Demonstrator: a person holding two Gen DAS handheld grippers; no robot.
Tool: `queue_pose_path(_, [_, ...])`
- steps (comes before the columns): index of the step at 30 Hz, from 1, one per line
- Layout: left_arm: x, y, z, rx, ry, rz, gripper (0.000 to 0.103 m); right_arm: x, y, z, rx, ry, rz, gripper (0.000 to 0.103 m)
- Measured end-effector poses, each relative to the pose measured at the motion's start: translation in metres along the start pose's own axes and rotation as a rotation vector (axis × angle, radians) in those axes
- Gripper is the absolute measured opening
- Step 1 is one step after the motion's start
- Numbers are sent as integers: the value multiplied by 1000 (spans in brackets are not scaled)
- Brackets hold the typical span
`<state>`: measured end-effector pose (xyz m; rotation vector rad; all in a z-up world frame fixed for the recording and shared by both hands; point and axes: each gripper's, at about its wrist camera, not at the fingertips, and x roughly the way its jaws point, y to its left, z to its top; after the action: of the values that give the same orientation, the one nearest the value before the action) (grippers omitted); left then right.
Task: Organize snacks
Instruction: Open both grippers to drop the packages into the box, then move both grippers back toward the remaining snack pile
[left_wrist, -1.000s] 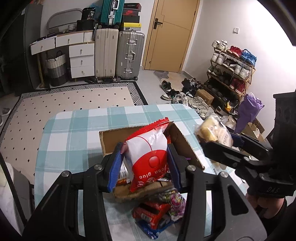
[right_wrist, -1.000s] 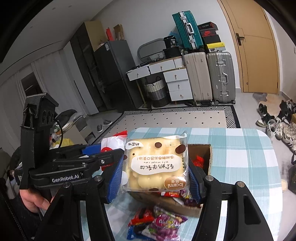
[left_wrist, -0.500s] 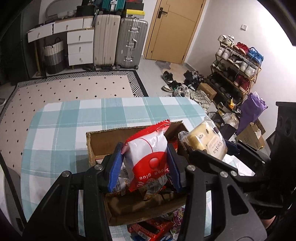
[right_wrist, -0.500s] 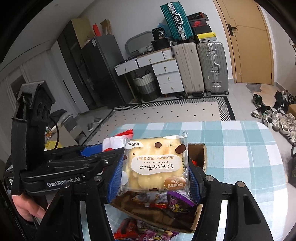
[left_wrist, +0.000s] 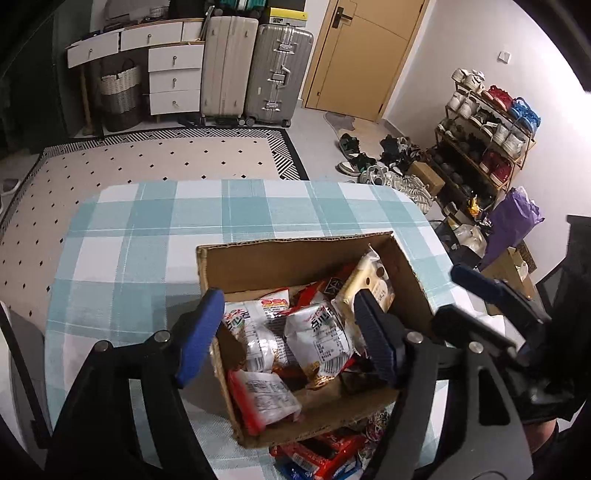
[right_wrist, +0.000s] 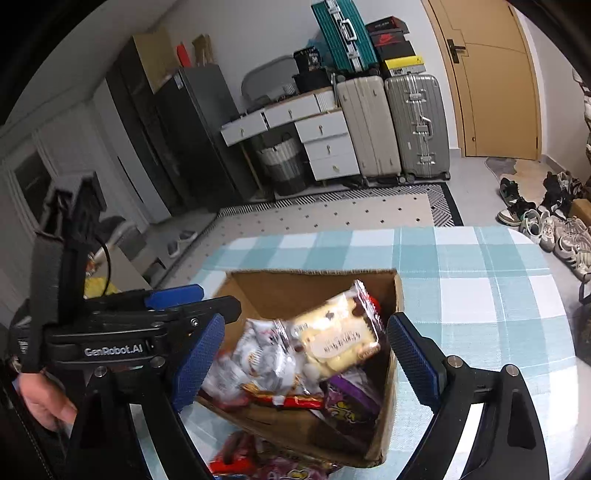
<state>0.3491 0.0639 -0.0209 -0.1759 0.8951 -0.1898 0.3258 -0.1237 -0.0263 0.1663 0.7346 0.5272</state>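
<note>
An open cardboard box (left_wrist: 280, 254) (right_wrist: 391, 373) sits on the checked tablecloth and holds several snack packets. A white and red packet (left_wrist: 321, 332) lies in it beside a yellow cake packet (left_wrist: 371, 280) (right_wrist: 338, 338). My left gripper (left_wrist: 284, 332) is open and empty just above the box. My right gripper (right_wrist: 301, 356) is open and empty over the box, and it shows at the right in the left wrist view (left_wrist: 491, 291). More packets (left_wrist: 317, 454) lie on the table in front of the box.
The table (left_wrist: 155, 221) has a teal and white checked cloth. Beyond it lie a patterned rug (left_wrist: 155, 162), suitcases (left_wrist: 255, 70), white drawers (left_wrist: 170, 70) and a door. A shoe rack (left_wrist: 484, 136) and shoes stand at the right.
Both grippers moved forward over the box and opened. The white and red packet and the yellow cake packet dropped from them into the box.
</note>
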Motion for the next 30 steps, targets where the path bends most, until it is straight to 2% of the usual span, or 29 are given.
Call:
queue_pose_path(11, [-61,-16,-21,28,-85,37,76,-58,15,-2,-15,-65,-10,91])
queue_pose_path(15, [-88,-25,-32,33,-120,48,81,-84,26,-9,-37,-98,-15,92])
queue_pose_path(22, [-134,-46,-61,67,-177,84,88,-125,44,-29,-64,-135,-14,94])
queue_pose_path(24, [-143,-49,-69,64,-186,92,93,-136,49,-37,-62,-145,-9,94])
queue_pose_path(30, [-171,-58,-99,60,-208,103,101,-166,59,-62,-72,-160,-15,95])
